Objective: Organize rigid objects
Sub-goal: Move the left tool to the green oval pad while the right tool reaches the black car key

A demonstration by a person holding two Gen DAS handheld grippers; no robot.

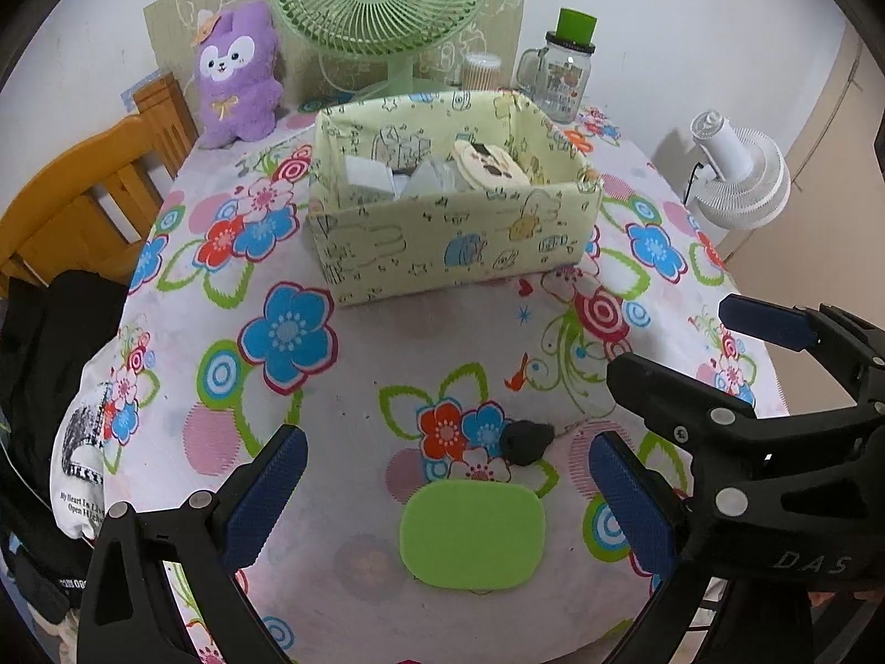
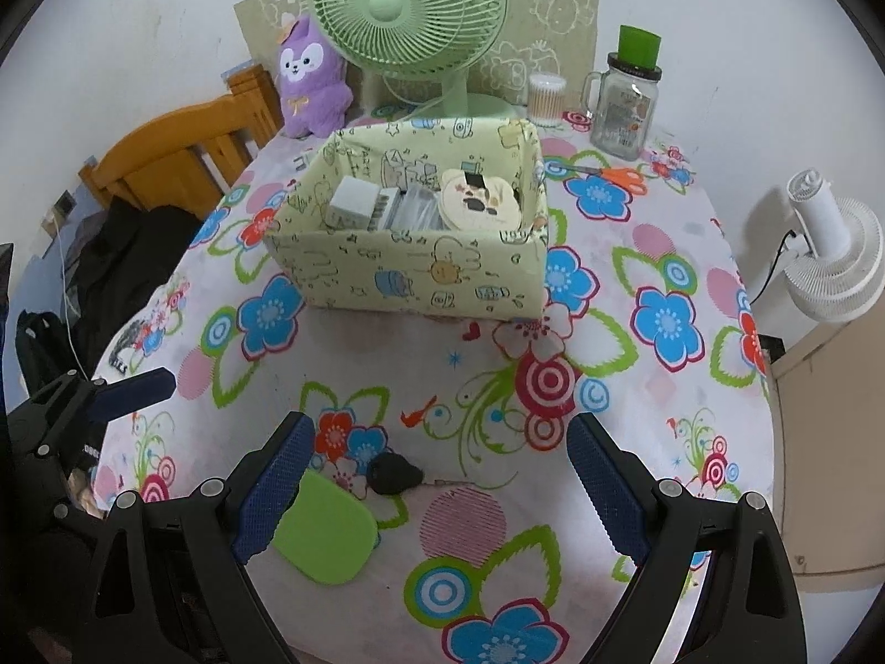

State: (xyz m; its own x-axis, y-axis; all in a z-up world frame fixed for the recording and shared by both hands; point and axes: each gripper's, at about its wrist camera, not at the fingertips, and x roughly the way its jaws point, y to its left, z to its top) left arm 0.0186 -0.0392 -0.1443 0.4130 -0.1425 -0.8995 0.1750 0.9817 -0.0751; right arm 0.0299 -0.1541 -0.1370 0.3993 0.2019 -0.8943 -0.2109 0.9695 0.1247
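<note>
Hovering wide open and empty, the left gripper [image 1: 448, 503] should straddle the flat green case [image 1: 472, 533] near on the worktop [image 1: 354, 376]; the right gripper [image 2: 437, 489], equally spread, suits the black key [image 2: 394, 473] before the far box [image 2: 409, 276].

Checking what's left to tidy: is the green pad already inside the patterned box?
No, the green pad lies on the tablecloth, apart from the box.

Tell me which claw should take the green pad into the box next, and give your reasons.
Left. The green pad lies centred between the open left claw, with nothing in the way. In the right wrist view the pad sits off to the side, under one finger of the right claw, which suits the black key better.
</note>
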